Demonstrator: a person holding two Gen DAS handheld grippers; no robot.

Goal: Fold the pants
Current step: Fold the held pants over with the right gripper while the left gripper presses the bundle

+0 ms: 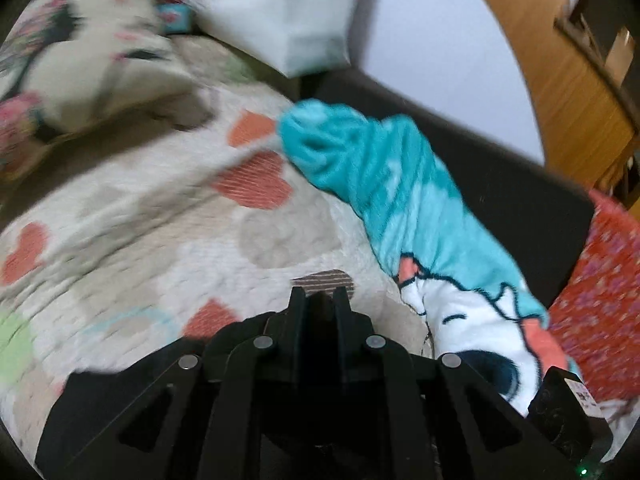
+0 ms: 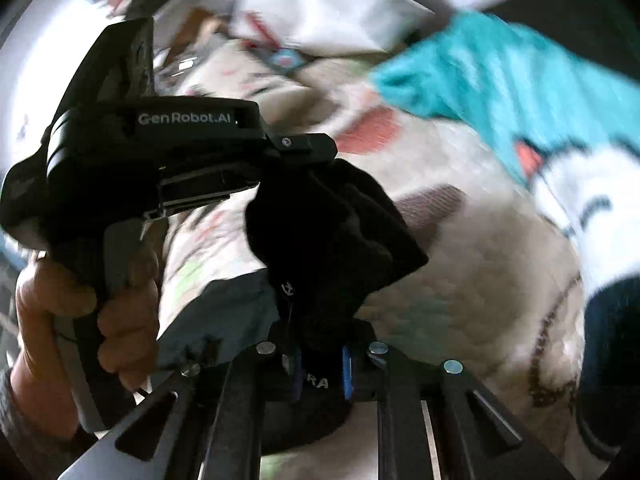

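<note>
The black pants (image 2: 332,216) are bunched in mid-air above the middle of the bed (image 1: 168,208), pinched at one spot by each tool, so a slip is the main risk: if either pinch is eased while the cloth is lifted, a corner would be dropped and the fold would be lost on the heart-print quilt. A second risk is judged from the clutter: the turquoise cartoon blanket (image 1: 404,200) is draped along the bed's right edge and could be snagged or dragged under the pants when they are laid down.

On the left, the left gripper (image 2: 320,148) is held level by a hand (image 2: 80,304) wrapped round its handle, its fingers clenched on the upper edge of the bunch. In its own view dark cloth is seen just below the closed fingers, though blur makes the contact hard to confirm there. On the right, the right gripper (image 2: 320,372) is pointed forward and slightly down, its blue-padded fingers closed on the lower fold of the pants.
</note>
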